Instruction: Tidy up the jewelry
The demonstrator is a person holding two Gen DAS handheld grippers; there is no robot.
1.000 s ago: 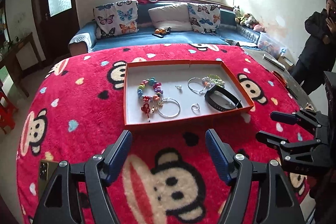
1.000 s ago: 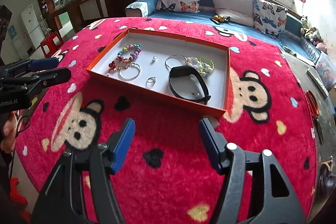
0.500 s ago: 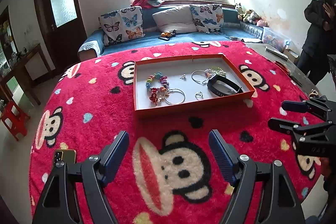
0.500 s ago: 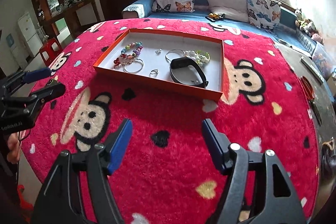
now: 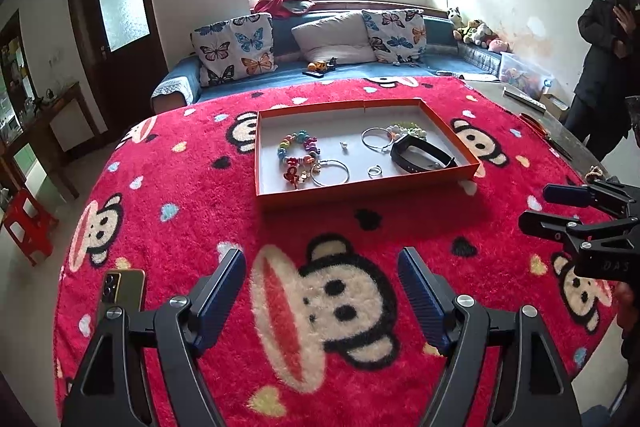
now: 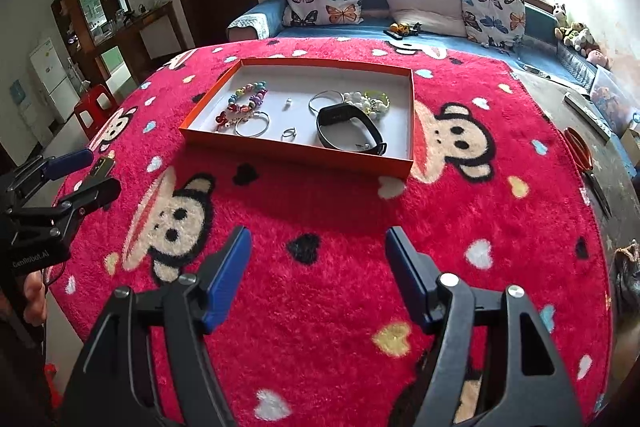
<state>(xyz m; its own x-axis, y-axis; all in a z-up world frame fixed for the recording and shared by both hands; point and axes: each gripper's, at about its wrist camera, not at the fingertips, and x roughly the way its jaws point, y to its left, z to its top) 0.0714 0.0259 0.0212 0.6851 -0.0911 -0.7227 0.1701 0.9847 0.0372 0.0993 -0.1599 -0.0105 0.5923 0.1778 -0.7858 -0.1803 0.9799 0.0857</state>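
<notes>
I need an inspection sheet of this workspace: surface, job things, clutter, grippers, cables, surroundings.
Surface: red monkey-print blanket covers the table.
Job's things: orange tray holds a colourful bead bracelet, two silver bangles, a ring, a black wristband, a pale bead bracelet and a tiny stud.
Clutter: phone on the blanket's left edge; red scissors at the right.
Grippers: left gripper and right gripper open, empty, short of the tray.
Cables: nothing seen.
Surroundings: sofa with butterfly cushions, window, door, bystander.
</notes>
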